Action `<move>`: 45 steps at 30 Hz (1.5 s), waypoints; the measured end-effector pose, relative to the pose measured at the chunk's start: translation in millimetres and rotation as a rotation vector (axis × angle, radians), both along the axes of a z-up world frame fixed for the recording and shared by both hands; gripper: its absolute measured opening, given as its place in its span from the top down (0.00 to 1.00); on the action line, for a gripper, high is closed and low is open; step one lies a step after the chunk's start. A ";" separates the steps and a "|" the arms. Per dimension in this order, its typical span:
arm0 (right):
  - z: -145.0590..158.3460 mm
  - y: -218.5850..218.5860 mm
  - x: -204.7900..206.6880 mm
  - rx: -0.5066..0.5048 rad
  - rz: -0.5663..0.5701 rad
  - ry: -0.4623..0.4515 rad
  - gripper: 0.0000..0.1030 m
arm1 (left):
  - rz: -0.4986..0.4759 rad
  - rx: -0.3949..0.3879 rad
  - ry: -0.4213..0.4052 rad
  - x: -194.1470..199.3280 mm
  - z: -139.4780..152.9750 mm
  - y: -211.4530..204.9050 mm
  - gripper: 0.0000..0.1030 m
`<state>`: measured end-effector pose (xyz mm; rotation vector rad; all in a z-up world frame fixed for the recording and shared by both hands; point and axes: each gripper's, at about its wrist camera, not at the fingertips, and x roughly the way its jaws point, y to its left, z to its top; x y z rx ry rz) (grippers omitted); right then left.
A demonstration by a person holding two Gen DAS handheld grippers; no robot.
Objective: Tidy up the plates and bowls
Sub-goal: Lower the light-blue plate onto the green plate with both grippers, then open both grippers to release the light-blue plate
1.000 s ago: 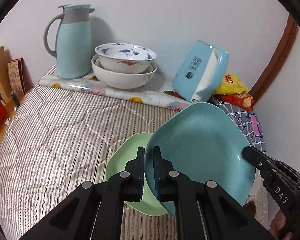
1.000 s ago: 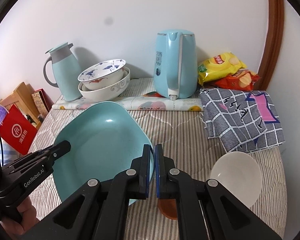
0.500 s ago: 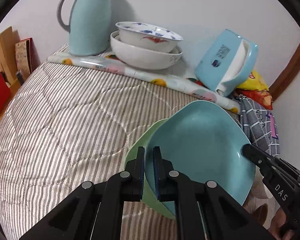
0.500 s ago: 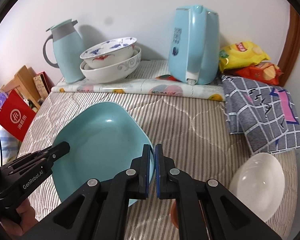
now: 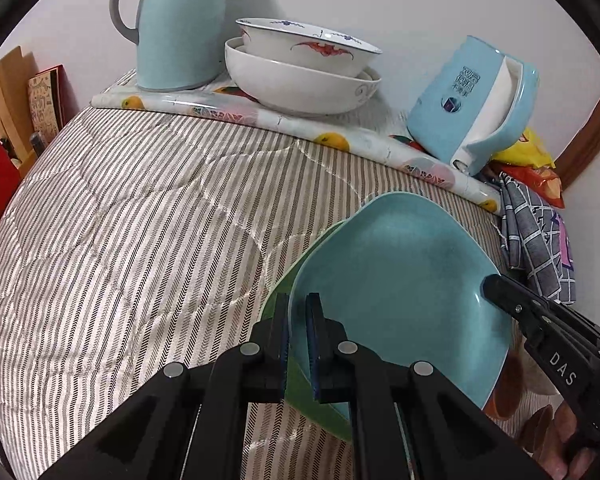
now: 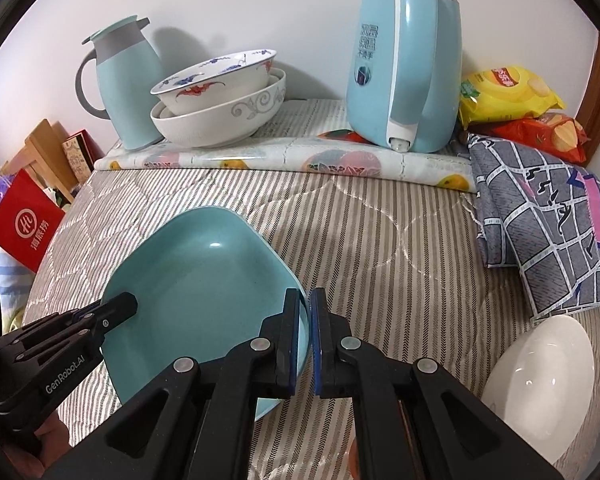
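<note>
We see the blue plate [image 5: 400, 280] come down over the last second, and it now sits just over the green plate [image 5: 300, 392] at the near right of the striped cloth [image 5: 140, 240]; whether they touch we cannot tell. Left gripper [image 5: 297, 344] and right gripper [image 6: 305, 340] are both clamped narrow on opposite rims of the blue plate. We judge the stacking nearly done, release next. Count: two plates, two nested bowls [image 6: 220, 108] at far left, one white bowl [image 6: 540, 384] near right, one jug [image 6: 120, 80], one kettle [image 6: 404, 60].
</note>
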<state>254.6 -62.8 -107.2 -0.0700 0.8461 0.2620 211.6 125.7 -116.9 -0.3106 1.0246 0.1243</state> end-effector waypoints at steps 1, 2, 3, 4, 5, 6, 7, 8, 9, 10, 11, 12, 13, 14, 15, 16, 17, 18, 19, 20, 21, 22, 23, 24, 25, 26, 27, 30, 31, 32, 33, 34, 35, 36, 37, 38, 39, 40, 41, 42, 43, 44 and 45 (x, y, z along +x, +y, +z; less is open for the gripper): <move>-1.9 -0.4 0.8 0.004 0.001 0.003 0.94 | 0.000 0.002 0.004 0.0 -1.5 0.0 0.92; -4.0 -0.7 1.7 0.006 0.003 0.007 0.94 | -0.001 0.004 0.007 0.2 -2.7 -0.1 0.92; -6.1 -0.5 3.0 0.005 0.003 0.011 0.94 | -0.002 0.007 0.009 0.4 -3.5 -0.2 0.92; -7.9 0.1 4.4 0.006 0.004 0.012 0.94 | -0.002 0.011 0.011 0.2 -4.6 -0.3 0.92; -9.0 0.7 5.5 0.005 0.004 0.015 0.94 | -0.002 0.014 0.013 0.4 -5.5 -0.5 0.92; -9.9 1.3 5.9 0.003 0.005 0.014 0.94 | -0.002 0.016 0.016 0.4 -6.3 -0.7 0.92; -10.3 2.3 6.1 0.000 0.007 0.011 0.94 | -0.002 0.016 0.017 0.4 -6.9 -0.5 0.92; -10.5 3.1 6.2 -0.003 0.008 0.008 0.93 | -0.001 0.013 0.017 0.1 -7.1 -0.1 0.92; -10.5 3.4 6.5 -0.005 0.009 0.008 0.93 | -0.001 0.011 0.018 -0.2 -7.1 0.3 0.92; -10.7 3.6 7.0 -0.007 0.010 0.008 0.93 | -0.003 0.011 0.019 -0.2 -7.0 0.4 0.92; -10.9 3.7 7.6 -0.008 0.011 0.009 0.93 | -0.004 0.011 0.021 -0.2 -7.0 0.5 0.92; -10.8 3.7 7.6 -0.007 0.012 0.010 0.93 | -0.004 0.009 0.024 -0.4 -7.0 0.6 0.92; -10.5 3.9 7.6 -0.005 0.012 0.014 0.93 | -0.004 0.008 0.027 -0.7 -7.0 0.7 0.92; -10.4 3.8 7.6 -0.004 0.013 0.018 0.93 | -0.006 0.007 0.030 -1.1 -7.0 0.7 0.92; -10.3 3.7 7.5 -0.004 0.013 0.019 0.93 | -0.008 0.007 0.033 -1.3 -6.9 0.2 0.92; -10.4 3.5 6.6 -0.006 0.013 0.021 0.93 | -0.010 0.008 0.034 -1.6 -6.8 -0.5 0.92; -10.4 3.7 6.2 -0.008 0.014 0.021 0.93 | -0.012 0.006 0.037 -2.5 -6.3 -0.9 0.91; -10.2 3.6 4.8 -0.009 0.015 0.020 0.93 | -0.014 0.000 0.040 -3.3 -6.0 -0.9 0.88; -10.0 2.8 3.6 -0.006 0.017 0.021 0.93 | -0.017 -0.004 0.043 -4.0 -5.5 -1.3 0.86; -9.5 2.1 2.0 -0.002 0.019 0.023 0.93 | -0.021 -0.008 0.042 -5.1 -4.5 -2.1 0.82; -8.6 1.5 0.7 0.003 0.019 0.023 0.92 | -0.025 -0.010 0.035 -6.8 -2.5 -3.2 0.80; -6.9 0.2 -1.8 0.008 0.016 0.020 0.91 | -0.026 -0.001 0.031 -9.1 0.1 -4.9 0.79; -5.6 -0.6 -3.9 0.009 0.013 0.016 0.86 | -0.026 0.007 0.025 -10.9 2.4 -6.3 0.77; -3.6 -1.6 -7.1 0.008 0.012 0.010 0.83 | -0.031 0.015 0.017 -13.2 5.8 -8.6 0.73; -1.7 -2.5 -10.0 0.006 0.011 0.004 0.82 | -0.035 0.017 0.014 -14.5 7.9 -9.8 0.71; 0.0 -3.3 -12.8 0.004 0.010 -0.001 0.82 | -0.038 0.020 0.012 -15.7 9.9 -11.1 0.68; 1.6 -4.1 -15.4 0.003 0.010 -0.004 0.82 | -0.039 0.034 0.009 -17.4 12.9 -13.3 0.64; 9.4 -8.5 -26.6 0.000 0.003 -0.021 0.81 | -0.042 0.043 -0.001 -22.3 18.8 -16.8 0.62; 13.5 -10.9 -32.3 0.004 0.000 -0.034 0.80 | -0.042 0.046 -0.002 -23.5 20.2 -17.8 0.62; 16.1 -13.2 -36.3 0.006 -0.002 -0.042 0.76 | -0.043 0.050 -0.002 -24.8 21.6 -18.9 0.62; 18.3 -15.4 -39.8 0.007 -0.005 -0.049 0.71 | -0.043 0.053 -0.004 -26.6 23.2 -20.2 0.62; 21.3 -18.4 -45.3 0.006 -0.010 -0.059 0.69 | -0.042 0.054 -0.006 -29.1 25.5 -21.4 0.62; 23.1 -20.7 -49.3 0.005 -0.013 -0.066 0.67 | -0.041 0.053 -0.009 -31.1 27.2 -22.1 0.62; 24.9 -23.3 -53.4 0.005 -0.016 -0.072 0.65 | -0.042 0.052 -0.013 -33.6 29.5 -23.2 0.62; 27.1 -28.0 -59.1 0.005 -0.022 -0.079 0.64 | -0.045 0.053 -0.018 -36.3 32.1 -24.9 0.62; 28.4 -31.6 -62.6 0.007 -0.028 -0.084 0.60 | -0.047 0.054 -0.021 -38.3 33.9 -26.2 0.61; 29.5 -35.3 -66.5 0.010 -0.035 -0.091 0.57 | -0.050 0.054 -0.024 -40.4 35.7 -28.3 0.61; 30.9 -41.4 -72.0 0.016 -0.045 -0.101 0.56 | -0.053 0.056 -0.028 -43.0 37.7 -30.6 0.60; 31.6 -46.6 -76.1 0.018 -0.055 -0.105 0.55 | -0.058 0.060 -0.030 -45.4 39.7 -33.6 0.58; 31.9 -49.8 -78.4 0.020 -0.062 -0.106 0.55 | -0.061 0.063 -0.032 -47.0 40.8 -35.6 0.56; 32.1 -54.6 -81.8 0.023 -0.071 -0.106 0.55 | -0.063 0.071 -0.036 -49.8 42.5 -38.2 0.55; 32.0 -59.9 -85.6 0.027 -0.076 -0.104 0.55 | -0.063 0.077 -0.038 -52.1 43.4 -40.1 0.53; 31.7 -64.2 -89.2 0.030 -0.081 -0.104 0.55 | -0.063 0.083 -0.037 -53.9 43.8 -41.5 0.52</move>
